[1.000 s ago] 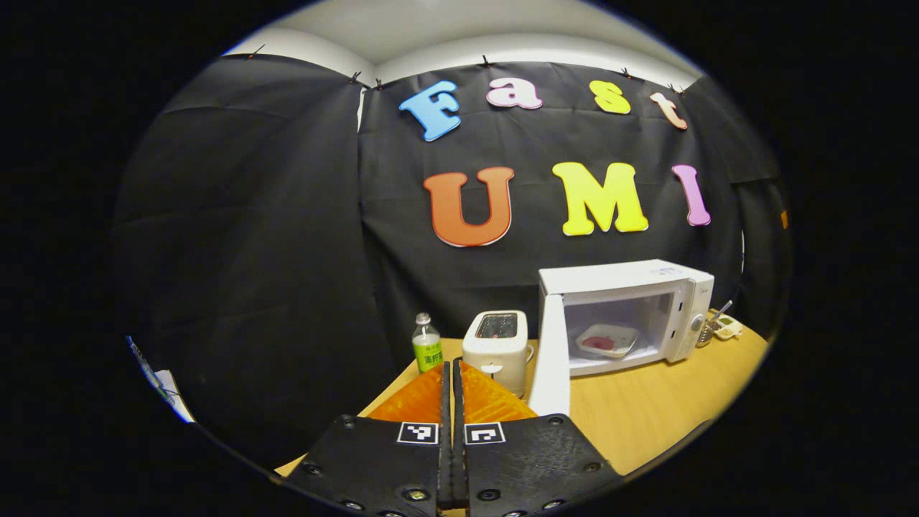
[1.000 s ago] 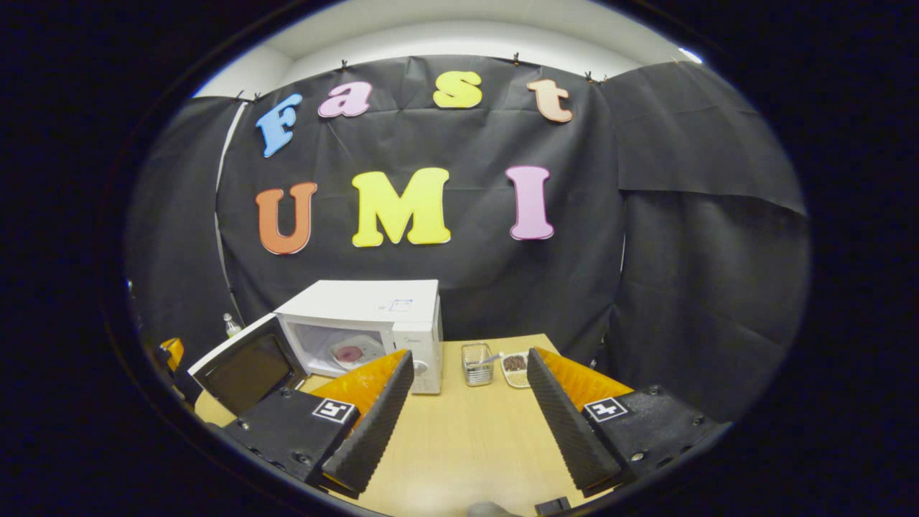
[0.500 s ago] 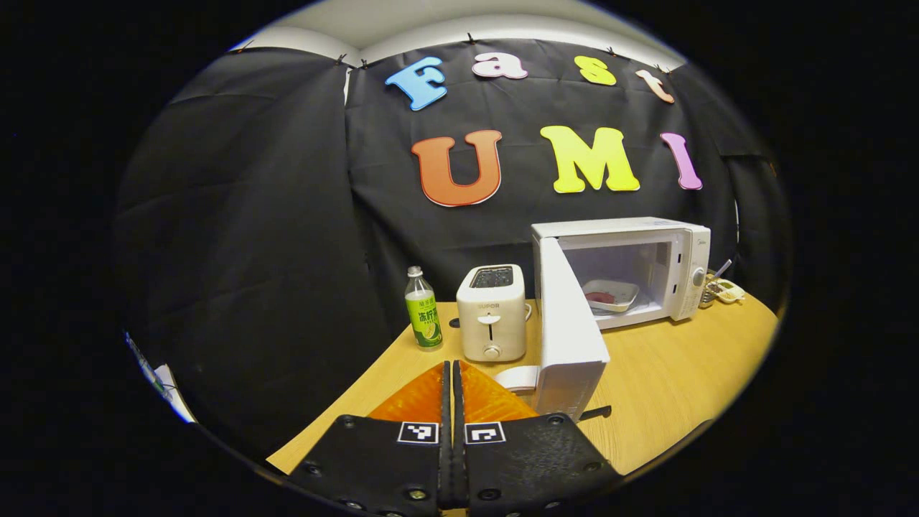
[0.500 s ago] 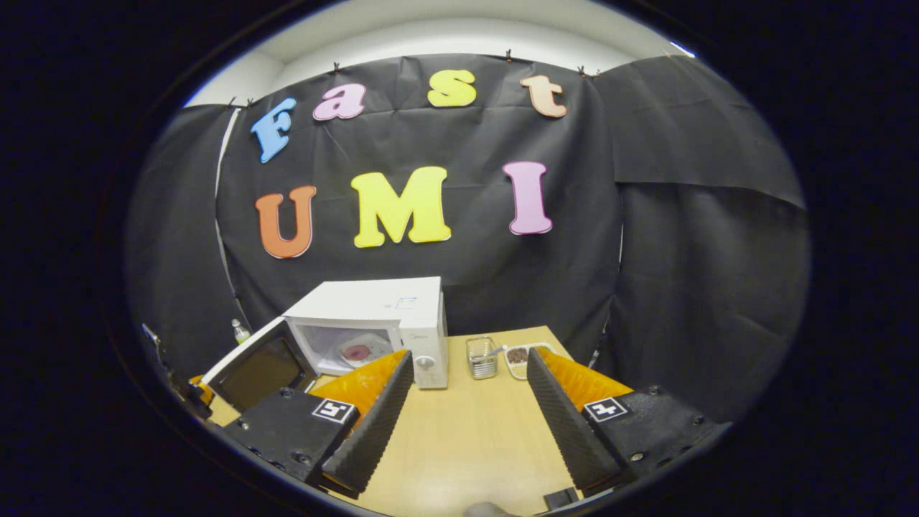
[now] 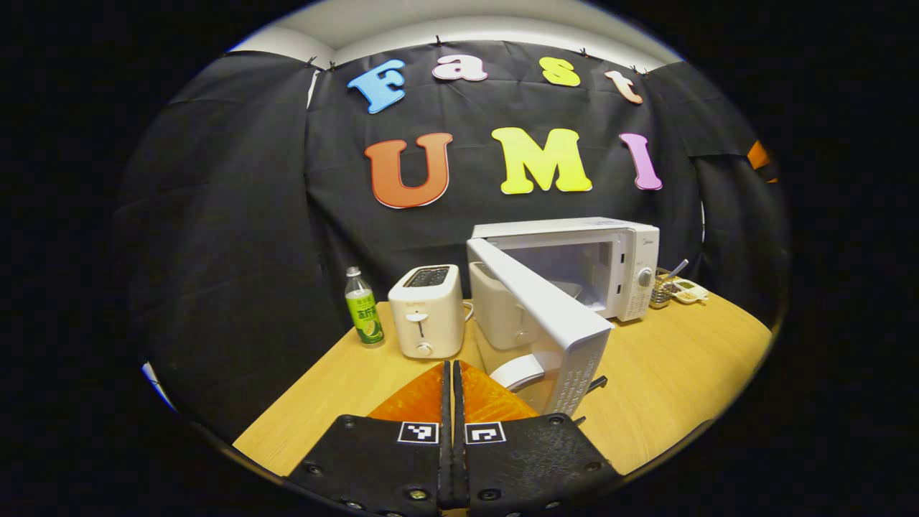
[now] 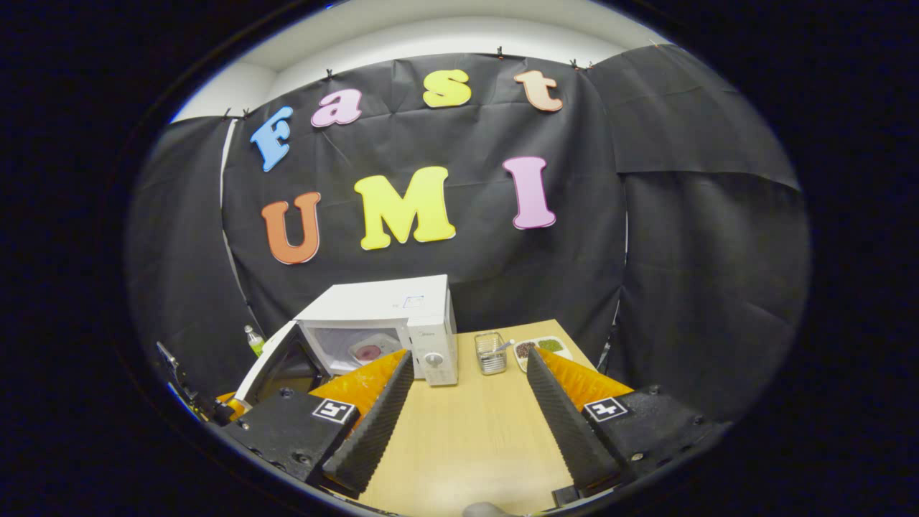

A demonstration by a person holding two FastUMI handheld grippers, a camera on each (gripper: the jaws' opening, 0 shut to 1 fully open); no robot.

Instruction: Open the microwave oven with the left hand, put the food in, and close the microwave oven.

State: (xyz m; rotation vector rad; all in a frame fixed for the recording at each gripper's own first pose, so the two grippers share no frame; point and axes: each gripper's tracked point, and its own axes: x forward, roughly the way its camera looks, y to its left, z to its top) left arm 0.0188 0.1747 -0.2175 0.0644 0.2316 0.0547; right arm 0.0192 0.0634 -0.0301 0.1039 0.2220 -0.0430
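- Table [image 6: 467, 438] is light wood, with black cloth walls behind it and at both sides.
- Microwave [image 5: 617, 258] stands at the back of the table. Its door [image 5: 546, 316] is half open and swings out toward 7 o'clock in the left gripper view.
- Food sits on a plate [image 6: 370, 350] inside the microwave.
- Toaster [image 5: 425, 310] and bottle [image 5: 362, 316] stand at 10 o'clock from the door, near the table's left edge.
- Wire basket [image 6: 491, 352] and snack tray [image 6: 542, 347] sit at 3 o'clock from the microwave.
- Left gripper [image 5: 452, 388] is clenched with nothing in it, just beside the door's edge.
- Right gripper [image 6: 467, 391] is spread wide over bare table.
- Labels are too small to read.
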